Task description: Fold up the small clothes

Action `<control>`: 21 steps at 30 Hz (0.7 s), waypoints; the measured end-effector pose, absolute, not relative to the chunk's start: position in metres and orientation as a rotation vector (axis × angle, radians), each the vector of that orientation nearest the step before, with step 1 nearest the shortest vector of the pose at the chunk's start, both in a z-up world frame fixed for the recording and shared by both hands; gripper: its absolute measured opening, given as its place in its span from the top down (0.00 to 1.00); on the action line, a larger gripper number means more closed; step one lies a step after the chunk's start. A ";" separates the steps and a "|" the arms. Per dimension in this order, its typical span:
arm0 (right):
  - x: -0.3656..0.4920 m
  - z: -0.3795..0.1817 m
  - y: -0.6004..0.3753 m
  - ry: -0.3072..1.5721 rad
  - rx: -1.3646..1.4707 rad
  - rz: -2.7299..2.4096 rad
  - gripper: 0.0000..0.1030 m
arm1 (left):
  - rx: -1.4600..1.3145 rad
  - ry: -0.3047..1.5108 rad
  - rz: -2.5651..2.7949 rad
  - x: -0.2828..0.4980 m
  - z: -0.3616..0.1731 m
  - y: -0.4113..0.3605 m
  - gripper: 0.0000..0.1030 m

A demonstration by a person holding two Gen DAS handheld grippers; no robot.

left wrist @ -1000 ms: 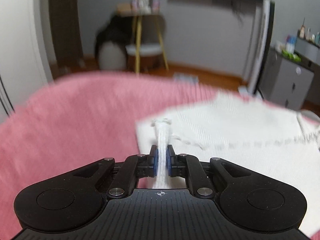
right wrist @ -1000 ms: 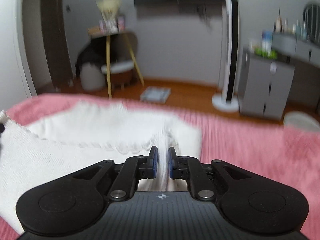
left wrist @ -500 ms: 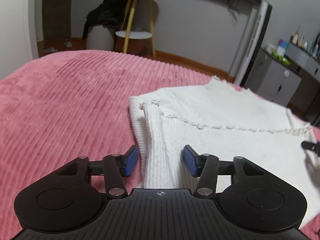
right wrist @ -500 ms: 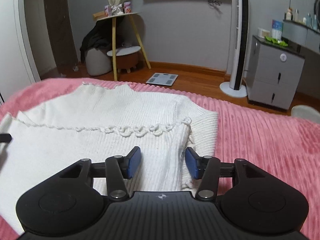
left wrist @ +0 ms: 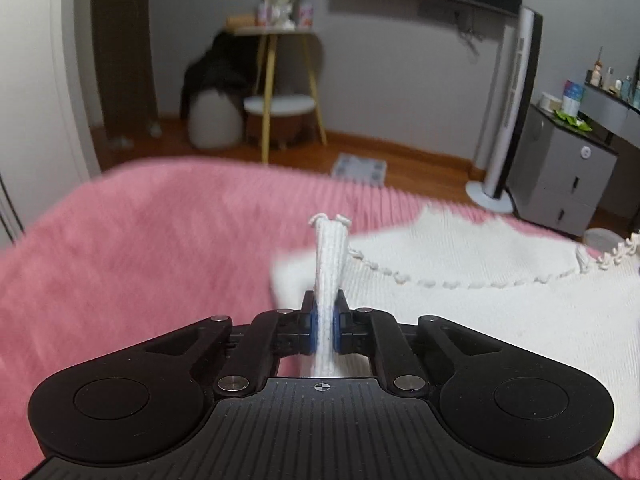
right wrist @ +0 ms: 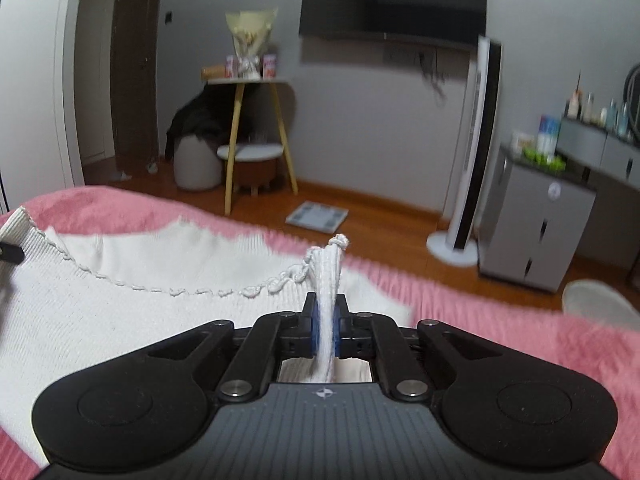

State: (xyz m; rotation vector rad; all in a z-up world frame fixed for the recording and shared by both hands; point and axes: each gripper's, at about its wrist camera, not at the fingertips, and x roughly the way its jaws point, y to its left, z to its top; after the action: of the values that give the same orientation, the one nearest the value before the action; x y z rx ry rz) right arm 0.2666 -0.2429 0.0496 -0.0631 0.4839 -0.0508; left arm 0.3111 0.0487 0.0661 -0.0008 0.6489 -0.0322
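In the left wrist view, a fold of the white ribbed knit garment [left wrist: 460, 312], spread on the pink ribbed blanket [left wrist: 140, 248], is pinched by the left gripper [left wrist: 325, 326]. In the right wrist view, its opposite edge is clamped by the right gripper [right wrist: 325, 330].

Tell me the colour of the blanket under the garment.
Pink, ribbed blanket; clearest in the right wrist view.

We see a white ribbed knit top [left wrist: 480, 320] spread across a pink corduroy-like bedcover [left wrist: 140, 260], a scalloped looped trim running along its folded-over edge. At each side a corner is pinched into a narrow upright fold, standing above the flat cloth. Its far edge looks blurred in both views.
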 end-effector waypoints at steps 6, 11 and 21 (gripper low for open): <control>0.310 0.063 -0.236 0.413 -0.136 -0.112 0.94 | 0.066 0.571 0.024 0.355 0.080 0.034 0.91; 0.357 0.054 -0.239 0.416 -0.171 -0.172 0.94 | 0.150 0.523 0.067 0.391 0.070 0.011 0.91; 0.333 0.036 -0.260 0.478 -0.062 -0.236 0.46 | 0.220 0.605 0.086 0.366 0.033 0.004 0.31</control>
State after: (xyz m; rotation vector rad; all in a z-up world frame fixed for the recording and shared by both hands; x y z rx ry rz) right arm 0.3333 -0.2604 0.0361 -0.0618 0.4779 -0.2356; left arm 0.3657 0.0043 0.0329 0.2202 0.6052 0.0864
